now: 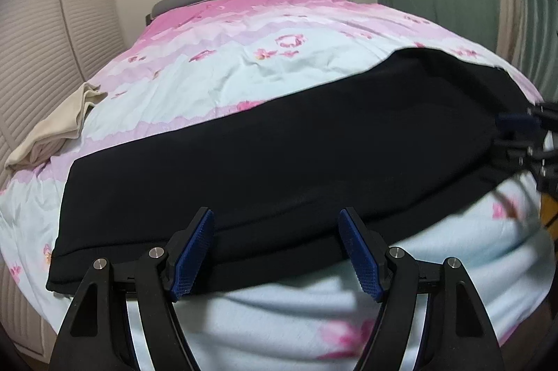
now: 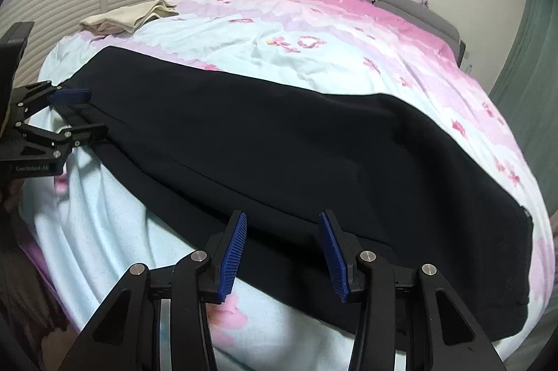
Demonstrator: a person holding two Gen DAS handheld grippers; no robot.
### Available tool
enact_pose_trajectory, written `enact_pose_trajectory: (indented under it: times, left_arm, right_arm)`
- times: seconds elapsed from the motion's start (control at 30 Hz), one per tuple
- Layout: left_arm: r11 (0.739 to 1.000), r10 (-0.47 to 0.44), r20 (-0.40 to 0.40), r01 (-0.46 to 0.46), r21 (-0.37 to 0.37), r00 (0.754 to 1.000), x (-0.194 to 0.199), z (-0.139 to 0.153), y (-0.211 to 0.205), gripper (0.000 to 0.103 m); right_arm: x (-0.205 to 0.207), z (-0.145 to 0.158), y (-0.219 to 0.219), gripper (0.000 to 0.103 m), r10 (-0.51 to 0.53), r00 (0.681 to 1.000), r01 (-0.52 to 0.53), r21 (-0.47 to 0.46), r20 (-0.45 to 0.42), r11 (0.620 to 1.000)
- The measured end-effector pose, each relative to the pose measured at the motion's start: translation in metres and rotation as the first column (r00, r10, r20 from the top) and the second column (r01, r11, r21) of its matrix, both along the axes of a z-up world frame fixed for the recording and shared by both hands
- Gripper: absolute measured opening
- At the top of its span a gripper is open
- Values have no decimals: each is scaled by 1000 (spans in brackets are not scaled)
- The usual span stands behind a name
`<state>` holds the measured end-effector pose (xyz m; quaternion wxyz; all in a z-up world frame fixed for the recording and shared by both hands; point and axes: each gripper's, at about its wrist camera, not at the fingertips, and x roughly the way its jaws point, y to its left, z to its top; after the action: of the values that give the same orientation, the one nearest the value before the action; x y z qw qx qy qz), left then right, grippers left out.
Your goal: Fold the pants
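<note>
Nearest the lens, the left gripper (image 1: 277, 252) hung with its ribbed blue jaws spread wide, straddling the near edge of the black pants (image 1: 272, 148) without pinching them. The right gripper (image 2: 283, 254) stood likewise, jaws apart over the same hem-side edge, gripping nothing. The pants lay across the bed (image 1: 244, 64), apparently already doubled leg over leg into one long dark band, smooth and matte, with a layered near edge. Judging by that, the lengthwise fold looked done; the crosswise folds were probably still left. The floral pink-and-pale-blue bedspread was lightly creased. A beige folded garment (image 2: 129, 17) sat well apart, near the bed's far edge.
</note>
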<state>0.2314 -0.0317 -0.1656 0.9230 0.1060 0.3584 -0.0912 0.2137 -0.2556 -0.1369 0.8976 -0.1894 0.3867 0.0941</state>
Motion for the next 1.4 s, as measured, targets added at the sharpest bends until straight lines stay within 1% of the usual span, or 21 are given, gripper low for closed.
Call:
enact_pose_trajectory:
  times: [0.1, 0.2, 0.3, 0.37, 0.43, 0.5, 0.57, 0.6, 0.63, 0.67, 0.73, 0.77, 0.8, 0.83, 0.93, 1.03, 1.13, 1.2, 1.33, 1.4]
  left_arm:
    - [999, -17, -11, 17, 30, 1000, -2, -8, 2, 73]
    - [1000, -29, -41, 29, 5, 999, 3, -13, 6, 72]
    - [999, -54, -63, 53, -11, 997, 5, -14, 7, 68]
    - [998, -65, -78, 64, -20, 995, 7, -16, 8, 68]
    - [997, -68, -110, 64, -37, 992, 13, -20, 11, 68]
    - [997, -72, -121, 69, -32, 990, 17, -22, 11, 66]
    - [997, -81, -126, 79, -22, 989, 22, -23, 9, 62]
    - [996, -87, -128, 85, -23, 988, 24, -23, 9, 55]
    - [995, -95, -130, 93, -24, 987, 26, -23, 9, 45]
    - [995, -100, -132, 98, -25, 986, 27, -23, 9, 40]
    - [994, -110, -140, 105, -37, 984, 31, -22, 11, 25]
    - [993, -111, -141, 106, -44, 984, 32, -22, 13, 23]
    - [993, -113, -142, 107, -50, 983, 32, -21, 15, 20]
    - [992, -117, -141, 110, -57, 983, 32, -20, 16, 16]
    - [991, -123, -134, 115, -62, 983, 26, -16, 21, 9]
    - [993, -106, -133, 98, -70, 985, 19, -11, 32, 7]
    - [993, -93, -133, 83, -80, 987, 11, -5, 45, 7]
    - [993, -102, -137, 92, -74, 985, 4, -5, 47, 7]
    - [995, -98, -129, 93, -48, 987, -4, -10, 44, 7]
    - [995, -89, -136, 82, -60, 987, -2, -9, 44, 7]
  right_arm:
    - [-2, -4, 5, 45, -13, 1000, 13, -41, 9, 999]
    - [-1, -8, 8, 45, -23, 1000, 23, -49, 1, 999]
    - [-1, -8, 11, 45, -23, 1000, 23, -65, 11, 998]
    - [0, -10, 12, 45, -18, 1000, 19, -80, 7, 997]
    - [3, -14, 14, 45, -17, 1000, 18, -111, 7, 994]
    - [6, -18, 14, 45, -21, 1000, 21, -122, 2, 992]
    - [11, -21, 12, 45, -28, 1000, 28, -122, 0, 992]
    - [13, -22, 12, 45, -31, 1000, 30, -122, -1, 992]
    - [15, -22, 12, 45, -34, 999, 34, -124, 0, 992]
    - [17, -23, 12, 45, -35, 999, 35, -125, 3, 992]
    - [21, -25, 12, 43, -36, 999, 35, -128, -1, 991]
    - [23, -25, 12, 35, -35, 999, 34, -119, -7, 992]
    - [24, -25, 11, 24, -32, 999, 30, -96, -18, 995]
    - [26, -24, 10, 5, -27, 999, 25, -67, -34, 997]
    - [21, -20, 11, 4, -5, 999, 4, -24, -41, 1000]
    - [8, -12, 20, 3, 46, 998, -47, -8, -39, 999]
    - [-4, -10, 32, 3, 89, 995, -90, -34, -52, 995]
    - [-9, -16, 35, 3, 93, 993, -97, -50, -71, 994]
    - [-7, -23, 38, 3, 94, 989, -103, -73, -115, 992]
    - [-3, -26, 38, 3, 73, 990, -83, -80, -119, 993]
